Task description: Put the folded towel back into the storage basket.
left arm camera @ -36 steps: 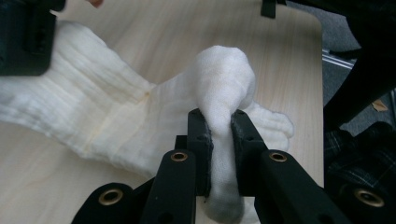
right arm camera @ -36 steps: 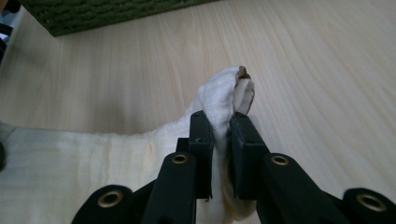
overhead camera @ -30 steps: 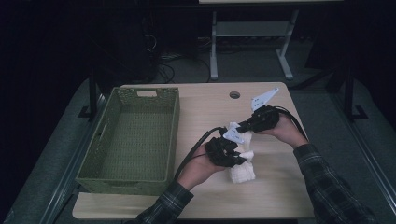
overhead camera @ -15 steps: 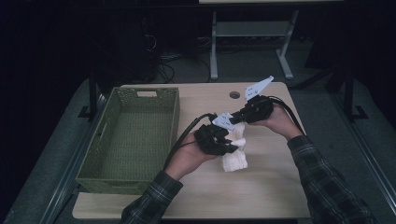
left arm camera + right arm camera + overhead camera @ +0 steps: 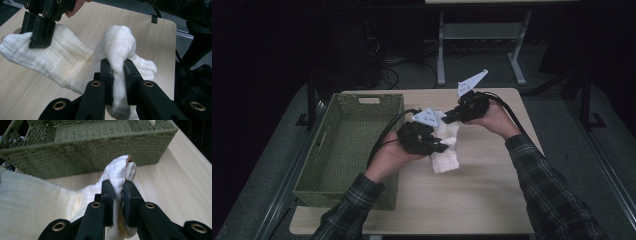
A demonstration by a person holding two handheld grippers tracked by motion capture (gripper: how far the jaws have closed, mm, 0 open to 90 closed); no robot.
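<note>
Both your grippers, left [image 5: 443, 147] and right [image 5: 448, 119], are clamped on the white cloth [image 5: 445, 159], lifted near the table's [image 5: 492, 200] middle. Not yet in the green basket [image 5: 343, 192] along the left edge; that's what I'd say is left.

A light wooden worktop [image 5: 492, 200] with rounded corners is seen from above. A green woven basket [image 5: 343, 150] with a cut-out handle at its far end is set on the left part, its long side running front to back. A small round hole [image 5: 460, 93] is noted near the far edge. The right part lies bare.
</note>
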